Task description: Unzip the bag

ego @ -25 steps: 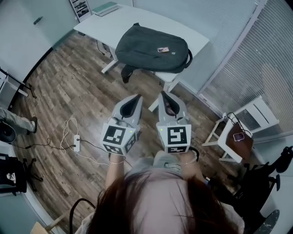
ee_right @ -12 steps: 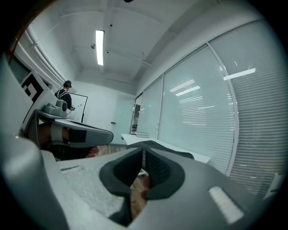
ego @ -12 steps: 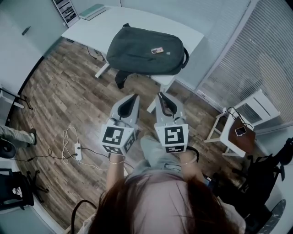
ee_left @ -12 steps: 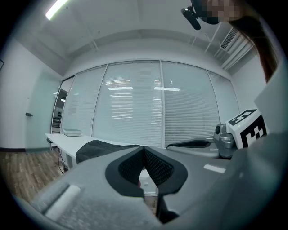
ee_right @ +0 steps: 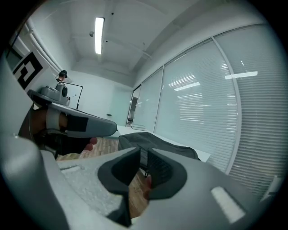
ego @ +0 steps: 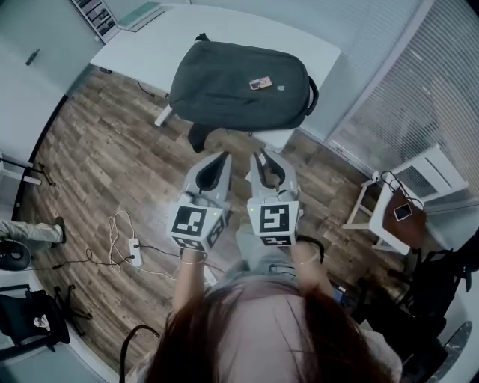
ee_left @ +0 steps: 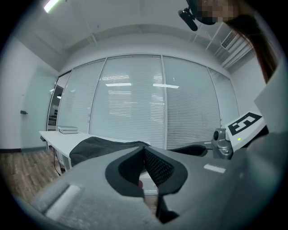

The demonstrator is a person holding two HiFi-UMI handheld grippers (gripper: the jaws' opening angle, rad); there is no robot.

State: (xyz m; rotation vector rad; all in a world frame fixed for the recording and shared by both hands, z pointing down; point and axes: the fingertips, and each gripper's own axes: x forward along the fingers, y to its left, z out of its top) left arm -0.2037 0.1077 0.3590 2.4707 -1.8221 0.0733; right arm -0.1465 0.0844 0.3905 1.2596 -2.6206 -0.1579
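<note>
A dark grey backpack (ego: 239, 86) lies flat on the white table (ego: 150, 48), a small tag on its top and a strap hanging off the near edge. Both grippers are held side by side in the air short of the table, pointing at the bag and apart from it. My left gripper (ego: 222, 157) is shut with nothing in it; its tips (ee_left: 144, 150) meet in front of the backpack (ee_left: 103, 146). My right gripper (ego: 263, 155) has its jaws opening, a narrow gap (ee_right: 144, 153) between them with nothing inside. The backpack (ee_right: 157, 143) lies beyond them.
A book (ego: 146, 13) lies at the table's far left corner. A power strip with cables (ego: 135, 250) is on the wood floor at left. A white stand with a brown bag and a phone (ego: 400, 217) is at right, by the blinds. A person's leg (ego: 30, 232) shows at far left.
The view and both grippers have come closer to the table, so the backpack looks larger. The right gripper's jaws have parted slightly; the left's stay shut.
</note>
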